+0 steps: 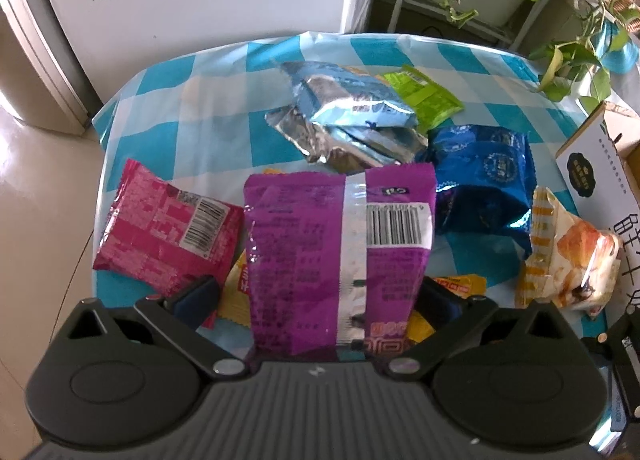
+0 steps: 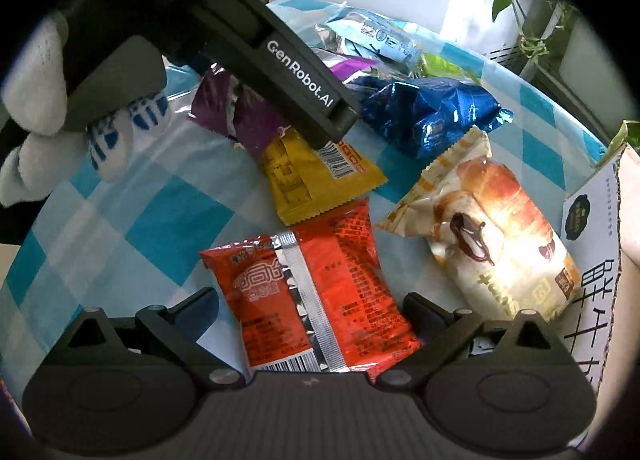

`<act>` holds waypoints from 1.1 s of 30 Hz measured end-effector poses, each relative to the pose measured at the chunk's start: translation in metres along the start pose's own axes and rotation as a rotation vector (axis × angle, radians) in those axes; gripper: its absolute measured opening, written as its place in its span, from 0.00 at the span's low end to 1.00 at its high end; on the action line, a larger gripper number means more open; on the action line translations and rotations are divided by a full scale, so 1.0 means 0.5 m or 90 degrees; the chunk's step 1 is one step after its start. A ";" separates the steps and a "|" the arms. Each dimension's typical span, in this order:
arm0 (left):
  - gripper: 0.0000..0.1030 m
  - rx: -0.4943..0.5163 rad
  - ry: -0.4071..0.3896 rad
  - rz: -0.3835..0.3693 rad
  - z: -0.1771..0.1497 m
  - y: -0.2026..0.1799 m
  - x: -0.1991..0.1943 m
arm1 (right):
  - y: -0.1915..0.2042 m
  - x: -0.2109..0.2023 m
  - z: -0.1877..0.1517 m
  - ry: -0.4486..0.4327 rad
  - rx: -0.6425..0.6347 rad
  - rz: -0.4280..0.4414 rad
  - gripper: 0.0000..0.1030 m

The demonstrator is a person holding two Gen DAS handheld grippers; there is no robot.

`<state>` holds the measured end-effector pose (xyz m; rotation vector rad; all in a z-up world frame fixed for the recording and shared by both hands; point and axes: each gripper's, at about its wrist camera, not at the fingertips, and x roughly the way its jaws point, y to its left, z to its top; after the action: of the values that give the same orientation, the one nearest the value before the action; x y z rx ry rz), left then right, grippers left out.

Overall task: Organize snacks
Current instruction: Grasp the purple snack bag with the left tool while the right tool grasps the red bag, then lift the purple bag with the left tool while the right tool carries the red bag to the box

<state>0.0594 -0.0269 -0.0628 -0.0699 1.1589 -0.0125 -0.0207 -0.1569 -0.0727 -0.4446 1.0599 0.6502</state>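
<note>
**Purple packet between the left claw's fingers, orange packet under the wide right claw**

The left claw is gripping a purple snack packet, its fingers pressing on the packet's two sides; the packet is standing up toward the camera with its back showing, a silver seam running down the middle and a white barcode panel beside it; its top edge is crimped and its film is creasing near the left finger.

The right claw is standing wide open over an orange-red packet, which is lying flat on the desk between the fingers without the pads pressing on it; this packet is also showing a silver back seam, fine print and a barcode at its near end.

A checked blue-and-white cloth is covering the desk; a yellow packet is lying just beyond the orange-red one, touching its far edge; a bread packet with a picture of a filled bun is lying to the right, next to a cardboard box; a crumpled dark blue packet is lying further back; a pink packet is lying left of the purple one; pale blue and silver packets are piling up at the far side, with a green packet beside them.

A gloved hand is holding the left claw's handle.
</note>
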 end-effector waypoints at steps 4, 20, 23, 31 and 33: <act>1.00 -0.004 0.001 -0.004 0.000 0.002 0.001 | -0.001 -0.001 0.003 -0.005 0.013 -0.006 0.91; 0.71 0.064 -0.060 -0.005 -0.022 -0.030 -0.041 | -0.031 -0.026 0.008 -0.013 0.091 -0.004 0.74; 0.65 0.059 -0.068 -0.020 -0.023 -0.025 -0.047 | -0.032 -0.037 0.012 -0.022 0.103 0.002 0.74; 0.62 0.044 -0.073 -0.047 -0.029 -0.008 -0.054 | -0.030 -0.054 0.012 -0.041 0.125 0.006 0.74; 0.62 0.040 -0.077 -0.050 -0.030 -0.005 -0.058 | -0.030 -0.055 0.012 -0.043 0.131 0.003 0.74</act>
<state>0.0339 -0.0290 -0.0421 -0.0587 1.0337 -0.1125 -0.0155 -0.1716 -0.0450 -0.2396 1.0512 0.5501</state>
